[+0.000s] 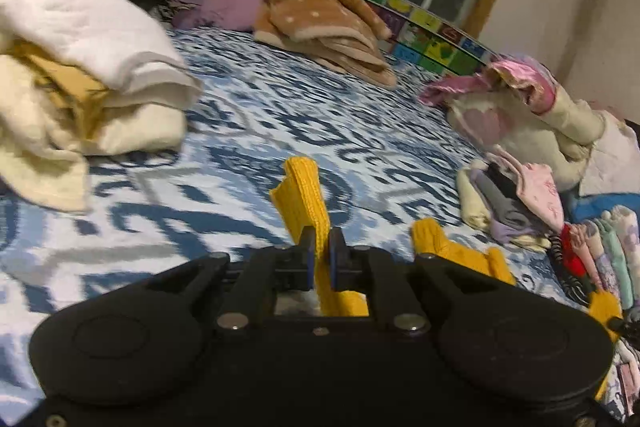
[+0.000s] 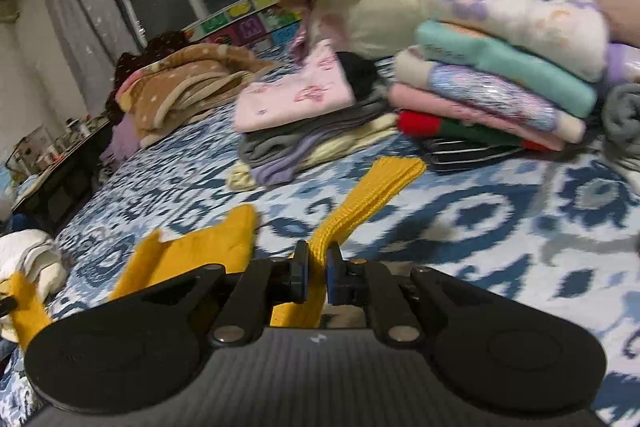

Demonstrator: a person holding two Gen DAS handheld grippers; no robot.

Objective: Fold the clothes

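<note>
A yellow knitted garment (image 1: 304,195) is held up over the blue and white patterned bedspread (image 1: 248,115). My left gripper (image 1: 322,259) is shut on one ribbed edge of it, which sticks up between the blue pads. In the right wrist view my right gripper (image 2: 317,273) is shut on another ribbed strip of the yellow knitted garment (image 2: 368,195). More of the yellow cloth hangs to the left of that gripper. The rest of the garment is hidden below both grippers.
A heap of white and cream cloth (image 1: 80,67) lies at the left. Folded clothes are stacked at the right (image 2: 500,79), with a pink-topped pile (image 2: 296,95) beside them. A brown dotted blanket (image 1: 320,23) and a plush toy (image 1: 520,115) lie further back.
</note>
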